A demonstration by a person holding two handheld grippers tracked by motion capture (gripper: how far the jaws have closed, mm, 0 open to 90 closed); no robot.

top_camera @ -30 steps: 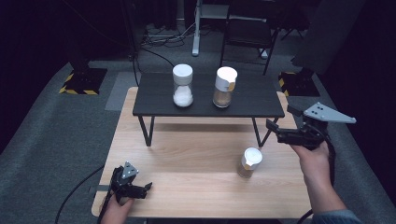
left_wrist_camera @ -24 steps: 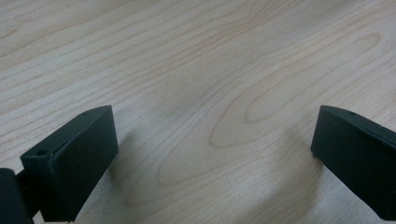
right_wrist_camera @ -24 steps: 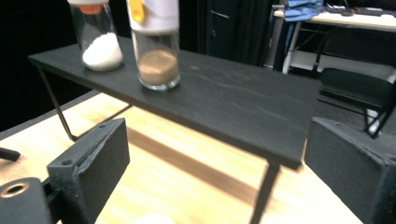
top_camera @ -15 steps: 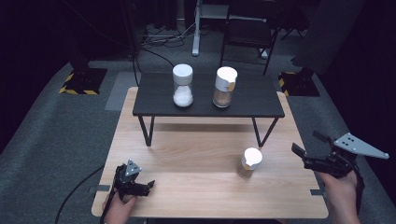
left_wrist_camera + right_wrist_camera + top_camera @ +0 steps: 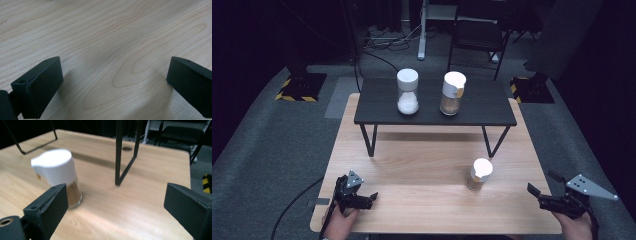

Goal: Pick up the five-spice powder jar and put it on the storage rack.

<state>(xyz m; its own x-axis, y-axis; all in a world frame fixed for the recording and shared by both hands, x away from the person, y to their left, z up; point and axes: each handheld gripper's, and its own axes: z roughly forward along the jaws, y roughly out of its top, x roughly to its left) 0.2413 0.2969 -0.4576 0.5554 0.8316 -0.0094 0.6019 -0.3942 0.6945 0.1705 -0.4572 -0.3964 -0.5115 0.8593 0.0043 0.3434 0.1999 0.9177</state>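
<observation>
Tongs, right [image 5: 542,194]: wide open, empty, low at the table's right edge
Tongs, left [image 5: 368,198]: open, empty, resting on the table [image 5: 422,170]
Jar [image 5: 479,174]: upright on the wood, near the right tongs
Progress: jar set down and released; seemingly little left

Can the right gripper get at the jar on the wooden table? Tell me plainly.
Probably yes: the right gripper, jaws open and empty, sits apart from the jar with bare table between them.

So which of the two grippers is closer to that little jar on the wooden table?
The right gripper, just right of the jar and apart from it. The left gripper rests at the table's far left corner.
</observation>
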